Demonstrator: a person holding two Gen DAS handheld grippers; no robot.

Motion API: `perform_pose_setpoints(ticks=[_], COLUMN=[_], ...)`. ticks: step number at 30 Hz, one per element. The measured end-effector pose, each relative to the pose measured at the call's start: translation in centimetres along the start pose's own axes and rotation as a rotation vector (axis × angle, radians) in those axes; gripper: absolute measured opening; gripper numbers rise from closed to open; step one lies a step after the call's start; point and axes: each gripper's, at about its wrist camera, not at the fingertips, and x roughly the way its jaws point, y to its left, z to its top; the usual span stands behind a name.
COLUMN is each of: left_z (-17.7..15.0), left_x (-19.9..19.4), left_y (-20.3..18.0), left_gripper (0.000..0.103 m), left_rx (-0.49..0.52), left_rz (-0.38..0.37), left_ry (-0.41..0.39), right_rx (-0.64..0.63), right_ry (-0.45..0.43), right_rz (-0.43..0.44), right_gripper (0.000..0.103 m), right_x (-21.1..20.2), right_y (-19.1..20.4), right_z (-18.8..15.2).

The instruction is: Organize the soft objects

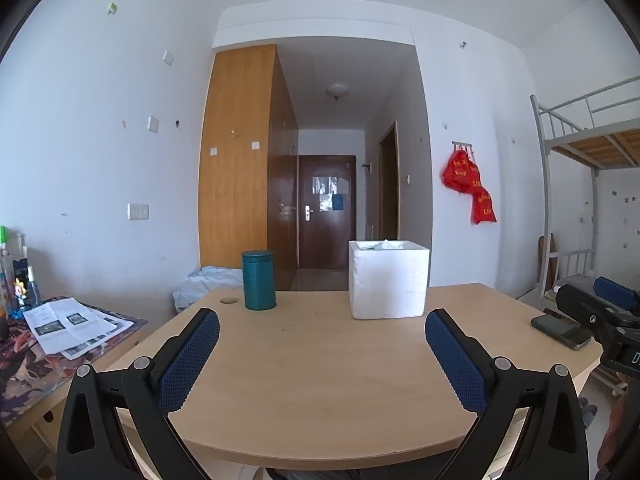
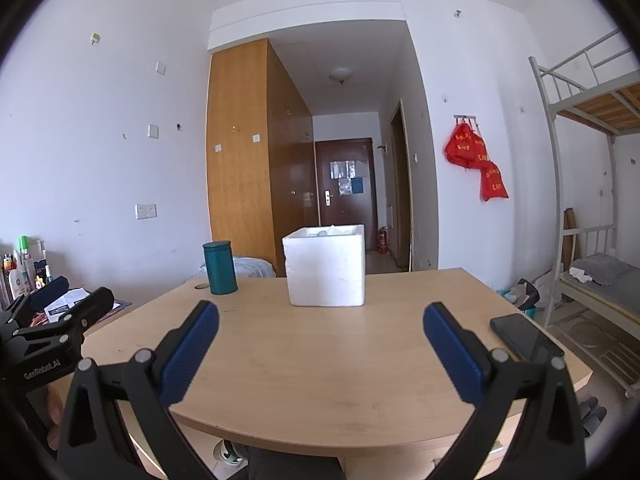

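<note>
Hovering low over the near edge of the wooden table point(image 1: 312, 380), the left gripper point(image 1: 322, 360) and the right gripper point(image 2: 321, 354) both stand released, their blue pads wide apart with nothing between them. Straight ahead of the left tongs and a little to the right, near the far edge, stands the white foam box point(image 1: 388, 280); some pale soft things point(image 1: 384, 245) show just above its rim, but they are too small to tell what they are. No soft object lies loose on the table in front of either tong, so I judge the sorting is almost done or not yet begun. Ahead and to the left of the left tongs stands a teal canister point(image 1: 259, 280), well apart from the box. A dark phone point(image 2: 526, 338) lies just to the right of the right tongs. To do the next reach well, the tongs should go forward between canister and phone, stay open until over the box rim, and close gently, because foam walls can dent and a light box can slide.
</note>
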Motion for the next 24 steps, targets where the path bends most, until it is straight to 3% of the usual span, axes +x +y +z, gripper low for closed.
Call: perform_pose_setpoints(ticks=[24], left_z=[-0.15], left_x=[0.08], left_y=[0.42], left_gripper=[0.103], left_rx=[-0.025], left_rz=[-0.009], left_ry=[0.02], right_rx=[-0.01], right_ry=[0.001], right_rz=[-0.004], right_gripper=[0.103], right_x=[0.24], right_y=[0.06], right_z=[-0.52])
